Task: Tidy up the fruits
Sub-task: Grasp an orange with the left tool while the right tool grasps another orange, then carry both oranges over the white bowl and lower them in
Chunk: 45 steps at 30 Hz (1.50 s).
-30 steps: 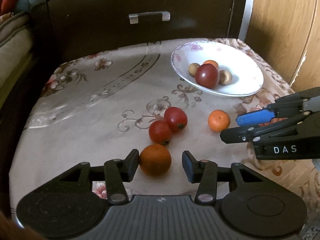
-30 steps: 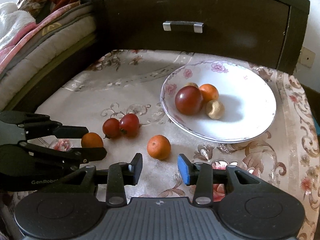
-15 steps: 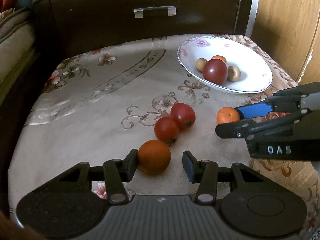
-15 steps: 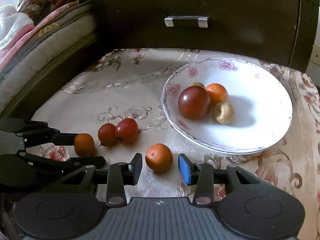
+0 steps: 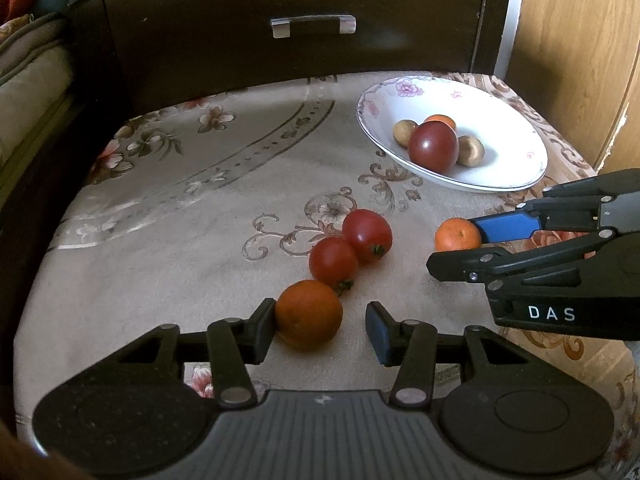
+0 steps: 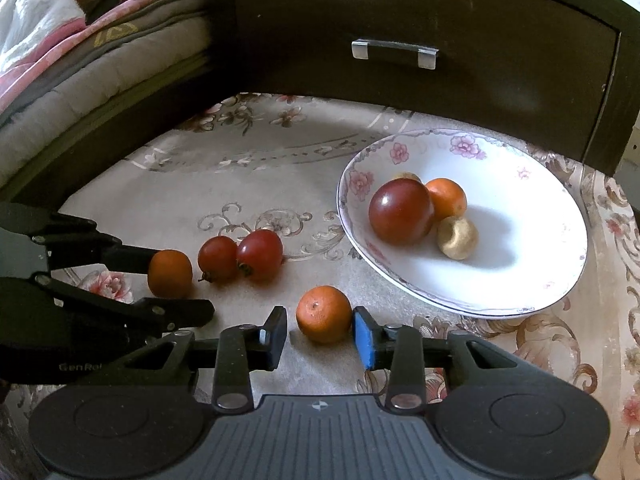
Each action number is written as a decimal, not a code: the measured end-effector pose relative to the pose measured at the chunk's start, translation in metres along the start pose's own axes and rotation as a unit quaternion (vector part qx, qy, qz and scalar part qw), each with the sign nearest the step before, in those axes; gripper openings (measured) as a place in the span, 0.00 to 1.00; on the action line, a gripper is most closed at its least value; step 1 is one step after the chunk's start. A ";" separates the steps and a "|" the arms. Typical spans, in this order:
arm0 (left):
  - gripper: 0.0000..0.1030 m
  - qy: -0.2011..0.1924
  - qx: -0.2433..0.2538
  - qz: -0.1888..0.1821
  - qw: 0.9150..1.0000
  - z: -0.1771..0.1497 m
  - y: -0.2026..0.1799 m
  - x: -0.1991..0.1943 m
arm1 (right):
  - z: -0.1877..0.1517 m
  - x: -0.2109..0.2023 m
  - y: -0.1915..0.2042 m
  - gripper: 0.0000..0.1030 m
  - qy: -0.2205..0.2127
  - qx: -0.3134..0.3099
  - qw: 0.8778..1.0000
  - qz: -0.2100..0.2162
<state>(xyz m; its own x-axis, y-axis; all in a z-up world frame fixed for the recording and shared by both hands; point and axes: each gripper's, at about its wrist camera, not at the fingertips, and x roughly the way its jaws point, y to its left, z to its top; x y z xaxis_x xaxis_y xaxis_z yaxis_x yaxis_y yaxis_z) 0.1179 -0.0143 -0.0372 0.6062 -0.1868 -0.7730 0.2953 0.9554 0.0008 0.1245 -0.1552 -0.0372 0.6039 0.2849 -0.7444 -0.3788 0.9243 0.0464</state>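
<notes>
Fruit on floral worktop (image 6: 168, 200), two tongs at work

Right tongs (image 6: 320, 338) just closing, mandarin (image 6: 324, 314) between, blue pad touching, stem scar up. Left tongs (image 5: 320, 330) apart around orange (image 5: 309, 314), one pad touching. Two tomatoes (image 5: 350, 246) beyond; dish (image 6: 520, 280) farthest.

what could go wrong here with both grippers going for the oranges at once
The right gripper touches its orange on one side only, jaws just closing: it may roll away. The left gripper likewise has a gap beside its orange, which touches a tomato; a nudge could send both tomatoes rolling.
</notes>
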 end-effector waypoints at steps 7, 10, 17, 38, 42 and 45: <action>0.45 -0.007 0.005 0.007 1.000 0.001 -0.001 -0.001 | -0.002 0.001 0.001 0.31 -0.004 -0.010 1.000 -0.002; 0.41 -0.007 0.000 0.008 1.000 0.002 0.001 -0.001 | -0.003 -0.001 0.003 0.28 -0.002 -0.023 1.000 -0.010; 0.40 -0.003 0.005 -0.006 1.000 0.003 -0.001 -0.004 | -0.003 -0.003 0.003 0.23 0.004 -0.023 1.000 -0.010; 0.41 0.006 0.048 -0.043 0.998 -0.007 -0.027 -0.007 | -0.024 -0.024 0.002 0.25 0.015 -0.047 0.999 -0.007; 0.42 0.006 0.049 -0.041 0.998 -0.007 -0.027 -0.007 | -0.024 -0.024 0.003 0.28 0.016 -0.049 0.999 -0.007; 0.44 0.005 0.049 -0.042 0.998 -0.007 -0.027 -0.007 | -0.024 -0.023 0.004 0.29 0.015 -0.050 0.999 -0.006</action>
<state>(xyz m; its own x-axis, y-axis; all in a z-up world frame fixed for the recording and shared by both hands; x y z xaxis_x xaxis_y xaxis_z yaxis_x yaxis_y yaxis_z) 0.1005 -0.0377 -0.0362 0.5690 -0.2616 -0.7796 0.4150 0.9098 -0.0025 0.0921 -0.1645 -0.0358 0.5881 0.2639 -0.7645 -0.4401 0.8975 -0.0288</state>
